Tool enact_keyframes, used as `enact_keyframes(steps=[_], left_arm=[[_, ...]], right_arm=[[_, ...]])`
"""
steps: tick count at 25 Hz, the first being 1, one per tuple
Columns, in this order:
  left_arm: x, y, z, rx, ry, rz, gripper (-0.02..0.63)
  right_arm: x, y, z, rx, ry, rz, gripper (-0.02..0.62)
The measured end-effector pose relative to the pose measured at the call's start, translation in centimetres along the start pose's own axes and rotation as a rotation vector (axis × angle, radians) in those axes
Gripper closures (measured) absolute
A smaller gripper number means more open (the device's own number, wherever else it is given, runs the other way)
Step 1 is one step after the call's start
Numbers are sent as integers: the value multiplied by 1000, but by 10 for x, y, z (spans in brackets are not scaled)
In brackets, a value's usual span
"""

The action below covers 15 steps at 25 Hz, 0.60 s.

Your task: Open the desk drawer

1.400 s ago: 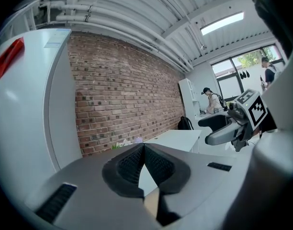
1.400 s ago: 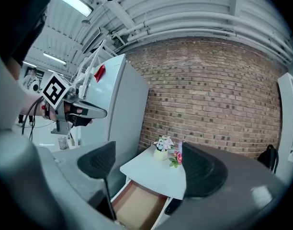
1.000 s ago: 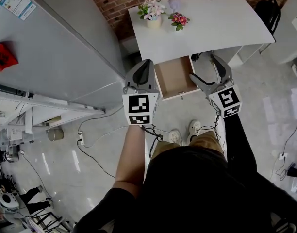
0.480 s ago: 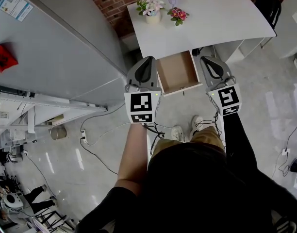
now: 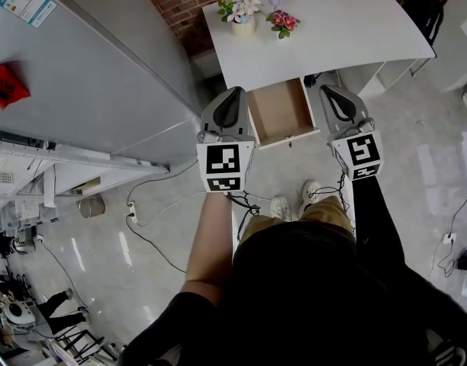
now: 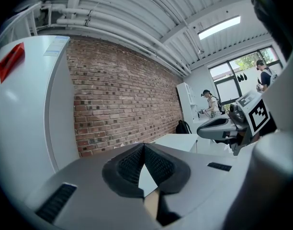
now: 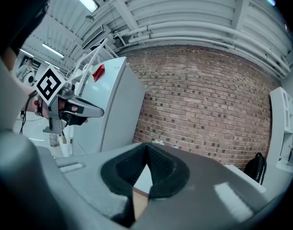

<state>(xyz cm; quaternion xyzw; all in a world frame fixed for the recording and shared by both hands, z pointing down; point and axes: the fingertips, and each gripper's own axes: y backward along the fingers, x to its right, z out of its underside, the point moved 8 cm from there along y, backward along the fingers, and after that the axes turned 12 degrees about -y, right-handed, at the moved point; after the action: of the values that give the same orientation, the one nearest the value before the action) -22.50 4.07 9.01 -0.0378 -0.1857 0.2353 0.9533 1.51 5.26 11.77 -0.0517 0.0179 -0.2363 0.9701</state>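
Observation:
The white desk (image 5: 348, 29) stands against a brick wall, and its drawer (image 5: 278, 111) is pulled out, showing a bare wooden inside. My left gripper (image 5: 232, 91) hovers just left of the drawer, pointing toward the desk. Its pads meet in the left gripper view (image 6: 143, 145) with nothing between them. My right gripper (image 5: 326, 89) hangs just right of the drawer and touches nothing. In the right gripper view (image 7: 147, 145) its pads are pressed together and empty. The left gripper (image 7: 72, 108) shows in the right gripper view, and the right gripper (image 6: 228, 127) in the left gripper view.
A tall grey cabinet (image 5: 81, 75) fills the left side, close to my left gripper. Two flower pots (image 5: 239, 10) (image 5: 281, 23) sit at the desk's back edge. A black backpack (image 5: 420, 14) leans at the far right. Cables (image 5: 142, 219) trail over the floor.
The right gripper's jaws were spread by the drawer front's right end a second ago; they have closed, and the gripper now sits beside the drawer. The left gripper has stayed put.

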Motion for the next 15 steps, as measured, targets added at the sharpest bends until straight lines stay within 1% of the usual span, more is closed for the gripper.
enact_keyframes(steps=[8, 12, 15], left_arm=[[0, 2, 0, 1, 2, -1, 600], [-1, 4, 0, 0, 1, -6, 600], [-1, 5, 1, -1, -1, -8, 600]], right_arm=[[1, 2, -1, 11, -8, 6, 595], [1, 3, -1, -5, -8, 7, 595], [0, 3, 0, 1, -6, 5, 595]])
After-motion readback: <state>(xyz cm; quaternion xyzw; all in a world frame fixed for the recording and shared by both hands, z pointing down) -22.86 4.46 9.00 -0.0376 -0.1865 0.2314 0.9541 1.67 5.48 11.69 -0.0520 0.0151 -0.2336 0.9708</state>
